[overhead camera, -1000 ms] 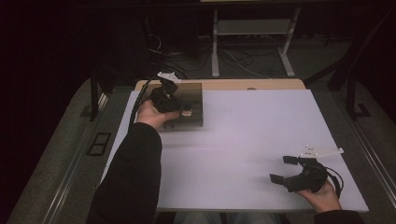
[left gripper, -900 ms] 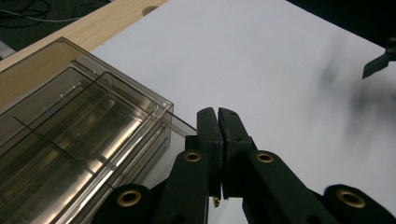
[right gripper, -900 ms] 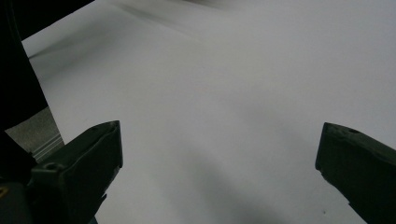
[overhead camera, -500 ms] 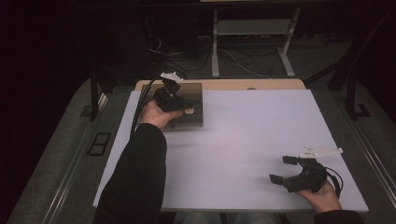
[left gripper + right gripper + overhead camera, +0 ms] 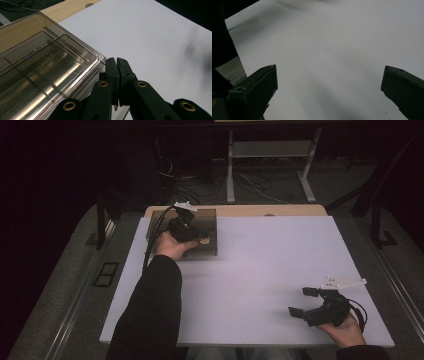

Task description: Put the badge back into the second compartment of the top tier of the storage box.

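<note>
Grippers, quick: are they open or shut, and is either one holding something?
Left gripper: shut, empty, beside the clear plastic box.
Right gripper: open, empty, over the white table.

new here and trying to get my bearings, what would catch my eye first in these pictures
First, the clear smoky plastic box at the far left corner of the white table, with the left tongs shut, their tips at the box's corner. Next, the right tongs at the near right edge, wide open over bare table.
</note>
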The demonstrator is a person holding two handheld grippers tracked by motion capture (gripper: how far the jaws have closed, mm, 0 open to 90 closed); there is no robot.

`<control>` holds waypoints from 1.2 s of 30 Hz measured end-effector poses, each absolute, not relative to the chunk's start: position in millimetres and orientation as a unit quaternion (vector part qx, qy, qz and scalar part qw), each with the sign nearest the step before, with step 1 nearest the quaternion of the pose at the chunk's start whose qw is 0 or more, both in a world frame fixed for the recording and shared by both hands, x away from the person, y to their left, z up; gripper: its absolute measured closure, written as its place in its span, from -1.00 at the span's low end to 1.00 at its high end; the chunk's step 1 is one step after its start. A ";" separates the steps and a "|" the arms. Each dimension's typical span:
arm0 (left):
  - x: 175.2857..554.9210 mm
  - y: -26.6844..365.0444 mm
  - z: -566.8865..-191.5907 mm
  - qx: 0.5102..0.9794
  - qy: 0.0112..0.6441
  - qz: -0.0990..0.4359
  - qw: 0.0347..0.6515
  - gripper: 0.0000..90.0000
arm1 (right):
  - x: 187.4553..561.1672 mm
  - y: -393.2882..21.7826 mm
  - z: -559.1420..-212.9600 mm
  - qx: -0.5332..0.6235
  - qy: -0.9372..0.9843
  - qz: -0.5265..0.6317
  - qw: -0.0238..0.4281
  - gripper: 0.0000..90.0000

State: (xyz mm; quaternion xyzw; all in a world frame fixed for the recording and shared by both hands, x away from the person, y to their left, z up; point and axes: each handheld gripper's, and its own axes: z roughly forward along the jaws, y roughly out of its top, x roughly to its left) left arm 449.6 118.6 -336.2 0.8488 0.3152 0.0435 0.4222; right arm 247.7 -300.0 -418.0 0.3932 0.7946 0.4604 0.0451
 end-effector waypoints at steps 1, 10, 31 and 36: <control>449.9 118.4 -337.1 0.848 0.316 0.045 0.422 0.96 | 247.7 -300.2 -418.0 0.393 0.795 0.460 0.045 -1.00; 452.2 122.0 -345.2 0.844 0.329 0.039 0.421 0.96 | 247.9 -300.0 -418.2 0.392 0.796 0.459 0.046 -1.00; 455.6 117.0 -356.6 0.855 0.333 0.025 0.396 0.94 | 248.2 -300.4 -418.8 0.391 0.797 0.458 0.047 -1.00; 455.0 118.2 -355.2 0.853 0.337 0.019 0.398 0.72 | 248.3 -300.6 -418.8 0.391 0.797 0.458 0.047 -1.00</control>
